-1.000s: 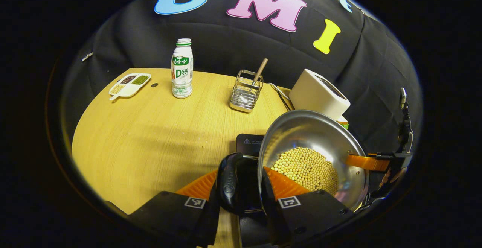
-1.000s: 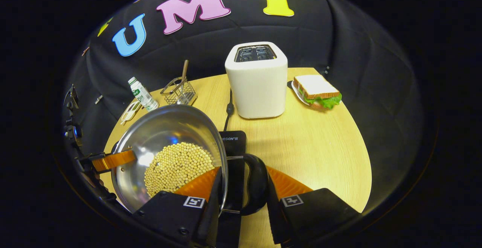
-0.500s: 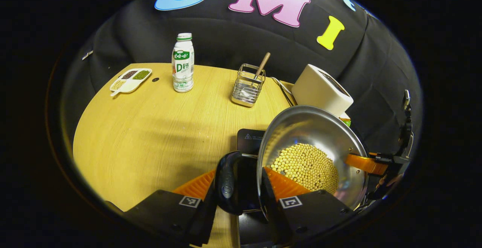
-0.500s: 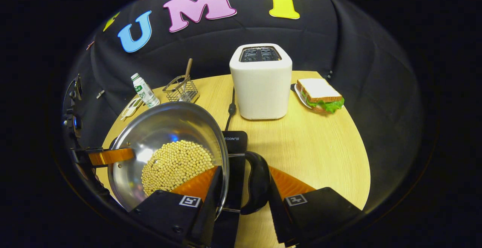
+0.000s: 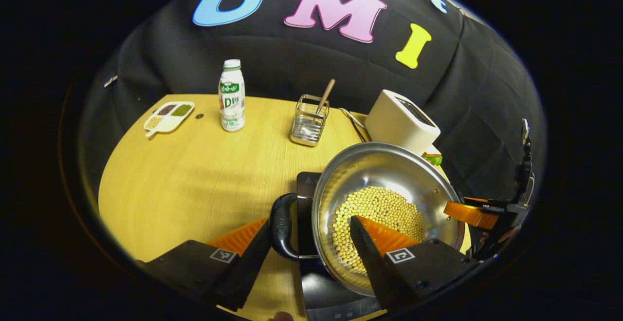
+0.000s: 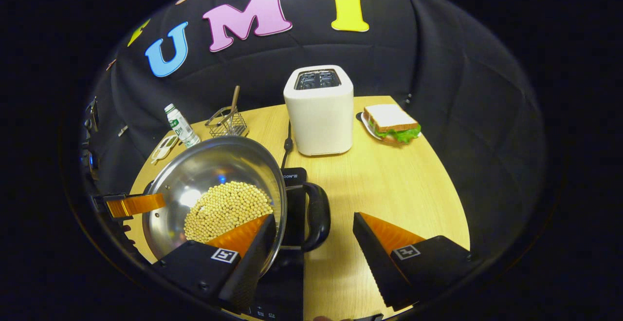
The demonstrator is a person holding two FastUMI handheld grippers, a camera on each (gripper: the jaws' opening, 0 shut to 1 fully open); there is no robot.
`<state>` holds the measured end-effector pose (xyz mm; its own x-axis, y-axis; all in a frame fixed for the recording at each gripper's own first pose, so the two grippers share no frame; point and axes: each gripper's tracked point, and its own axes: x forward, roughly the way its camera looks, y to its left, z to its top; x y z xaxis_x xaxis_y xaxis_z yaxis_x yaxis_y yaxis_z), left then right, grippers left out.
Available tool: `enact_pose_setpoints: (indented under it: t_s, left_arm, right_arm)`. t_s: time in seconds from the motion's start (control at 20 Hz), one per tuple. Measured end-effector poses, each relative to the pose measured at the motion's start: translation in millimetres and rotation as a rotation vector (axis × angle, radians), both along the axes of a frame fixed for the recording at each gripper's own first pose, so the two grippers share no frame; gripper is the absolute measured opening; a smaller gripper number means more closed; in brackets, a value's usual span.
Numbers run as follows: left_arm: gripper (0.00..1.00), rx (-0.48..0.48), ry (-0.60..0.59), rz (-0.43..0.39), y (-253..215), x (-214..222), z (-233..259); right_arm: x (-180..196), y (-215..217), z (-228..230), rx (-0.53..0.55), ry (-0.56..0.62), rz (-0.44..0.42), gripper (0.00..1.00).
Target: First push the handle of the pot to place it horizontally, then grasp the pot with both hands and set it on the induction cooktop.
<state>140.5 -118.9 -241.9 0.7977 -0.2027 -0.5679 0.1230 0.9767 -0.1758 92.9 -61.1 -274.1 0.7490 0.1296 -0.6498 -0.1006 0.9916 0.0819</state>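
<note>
Left hand-held gripper (image 5: 309, 236) spread wide, fingers apart and pressing on nothing, one fingertip (image 5: 260, 233) out to its left, the other to its right. Right hand-held gripper (image 6: 314, 226) likewise spread, fingers (image 6: 384, 236) well apart. Seen from the right one, far to its left, the left again, level.

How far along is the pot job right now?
Nearly done. The pot of beans sits on the induction cooktop, its handles lying sideways. Both the left gripper and the right gripper have open jaws, off the handles; only pulling away is left.
</note>
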Motion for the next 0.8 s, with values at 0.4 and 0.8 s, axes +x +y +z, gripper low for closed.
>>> enact_pose_setpoints:
  t_s: [0.4, 0.8]
  left_arm:
    - [0.96, 0.005, -0.279, 0.061, 31, -58, 120]
    - [0.95, 0.147, -0.560, 0.167, 68, -154, 209]
  right_arm:
    - [-38, -8, 143, -0.036, -0.327, -0.062, 0.99]
    - [-113, 21, 254, -0.021, -0.663, -0.062, 0.98]
